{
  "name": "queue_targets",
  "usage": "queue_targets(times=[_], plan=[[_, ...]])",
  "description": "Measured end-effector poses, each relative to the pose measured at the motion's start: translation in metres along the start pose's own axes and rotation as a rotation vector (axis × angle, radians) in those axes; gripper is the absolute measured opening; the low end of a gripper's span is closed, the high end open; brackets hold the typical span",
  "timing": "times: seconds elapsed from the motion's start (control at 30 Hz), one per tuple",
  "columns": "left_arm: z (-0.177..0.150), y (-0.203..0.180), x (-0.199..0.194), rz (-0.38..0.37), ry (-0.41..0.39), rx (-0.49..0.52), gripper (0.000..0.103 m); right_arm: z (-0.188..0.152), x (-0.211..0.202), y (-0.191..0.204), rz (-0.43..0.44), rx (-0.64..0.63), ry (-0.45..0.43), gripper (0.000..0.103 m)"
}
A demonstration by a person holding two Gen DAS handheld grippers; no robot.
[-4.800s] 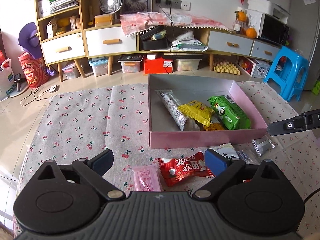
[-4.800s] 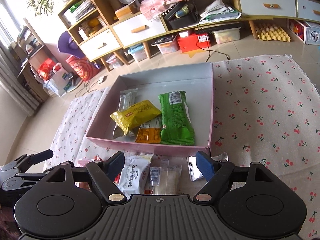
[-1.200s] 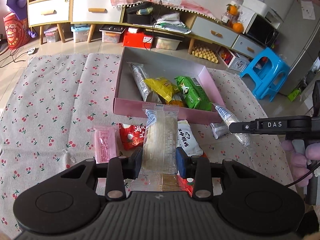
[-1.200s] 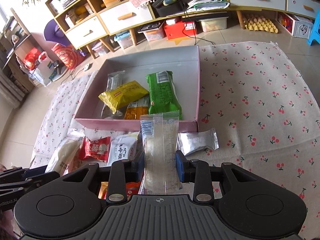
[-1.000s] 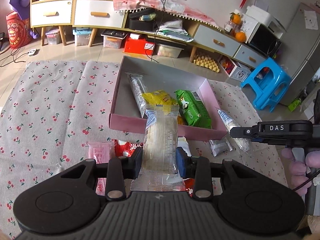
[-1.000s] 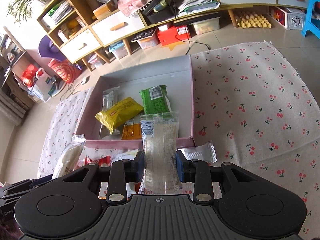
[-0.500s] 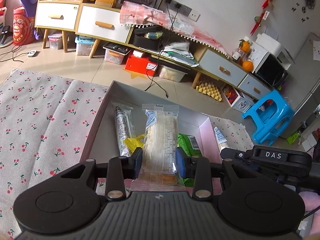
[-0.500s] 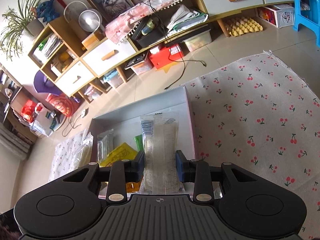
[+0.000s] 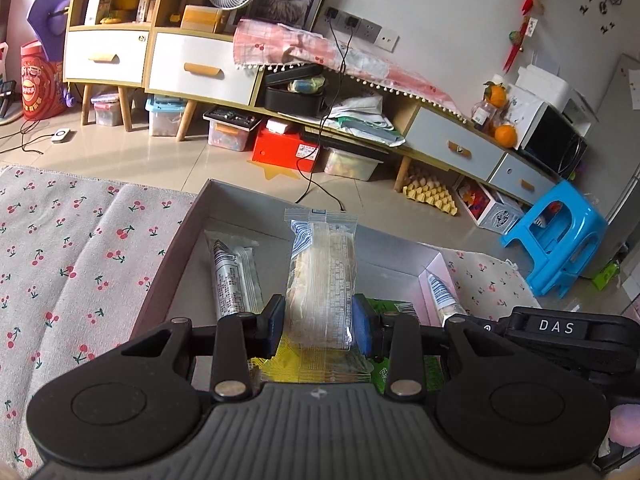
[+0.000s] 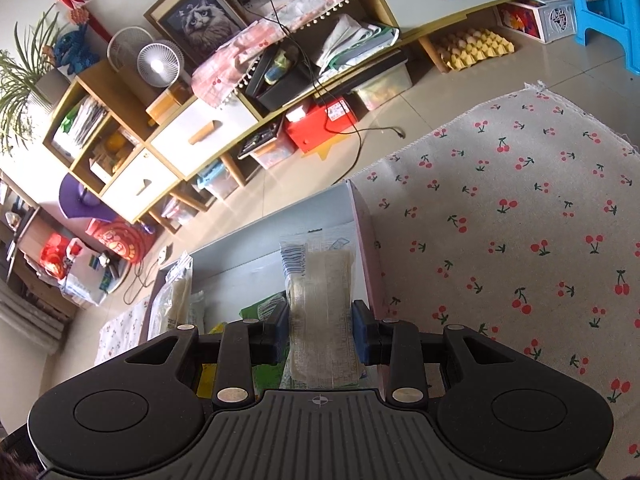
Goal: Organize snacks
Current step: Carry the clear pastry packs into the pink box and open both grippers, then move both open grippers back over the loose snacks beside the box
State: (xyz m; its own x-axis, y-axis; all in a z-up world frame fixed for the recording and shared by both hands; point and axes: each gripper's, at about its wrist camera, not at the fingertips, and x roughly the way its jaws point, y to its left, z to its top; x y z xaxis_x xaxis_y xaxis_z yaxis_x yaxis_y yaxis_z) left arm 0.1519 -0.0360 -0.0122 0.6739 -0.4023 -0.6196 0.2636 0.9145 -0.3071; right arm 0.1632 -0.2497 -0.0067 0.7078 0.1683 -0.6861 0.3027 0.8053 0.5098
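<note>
Gripping one clear snack packet each, the left gripper (image 9: pixel 319 325) and right gripper (image 10: pixel 320 333) hover, fingers clamped, above the pink box (image 9: pixel 168 258).

A cherry-print cloth (image 9: pixel 80 248) covers the surface, and an open pink box (image 9: pixel 176 248) lies directly on it.

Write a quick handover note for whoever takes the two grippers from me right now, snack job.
Left gripper: shut on a clear-wrapped snack, held over the pink box.
Right gripper: shut on a second clear-wrapped snack, also over the box.
In the box: silver packet, yellow packet, green packet.
Left: release both snacks into the box; check the cherry-print cloth for leftovers, hidden here.
</note>
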Motion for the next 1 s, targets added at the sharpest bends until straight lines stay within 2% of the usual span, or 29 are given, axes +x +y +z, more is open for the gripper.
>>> queue_targets(times=[0.13,0.17,0.23,0.3,0.43,0.5,0.63,0.7,1.0], plan=[[0.000,0.000,0.001,0.007,-0.019,0.010,0.034,0.000,-0.003,0.002,-0.003,-0.013,-0.016,0.036],[-0.001,0.000,0.000,0.011,-0.026,0.010,0.034,0.001,-0.004,0.001,-0.002,-0.008,-0.016,0.040],[0.000,0.000,-0.001,0.018,-0.039,0.007,0.052,0.003,-0.006,0.000,0.020,0.003,-0.016,0.046],[0.000,-0.001,-0.003,0.013,-0.047,0.011,0.060,0.003,-0.007,0.001,0.023,0.001,-0.016,0.052],[0.002,-0.005,0.000,0.023,-0.023,0.022,0.065,0.002,-0.008,0.006,0.002,-0.038,-0.015,0.056],[0.001,-0.005,0.000,0.029,-0.010,0.024,0.067,0.001,-0.008,0.008,-0.012,-0.055,-0.014,0.062],[-0.001,-0.005,-0.004,0.040,0.010,0.032,0.071,-0.001,-0.011,0.013,-0.013,-0.078,0.001,0.062],[-0.003,-0.005,-0.008,0.043,0.015,0.047,0.073,-0.003,-0.015,0.016,-0.010,-0.093,-0.003,0.066],[-0.008,-0.003,-0.028,0.070,0.032,0.100,0.083,-0.011,-0.035,0.028,-0.030,-0.187,0.011,0.066]])
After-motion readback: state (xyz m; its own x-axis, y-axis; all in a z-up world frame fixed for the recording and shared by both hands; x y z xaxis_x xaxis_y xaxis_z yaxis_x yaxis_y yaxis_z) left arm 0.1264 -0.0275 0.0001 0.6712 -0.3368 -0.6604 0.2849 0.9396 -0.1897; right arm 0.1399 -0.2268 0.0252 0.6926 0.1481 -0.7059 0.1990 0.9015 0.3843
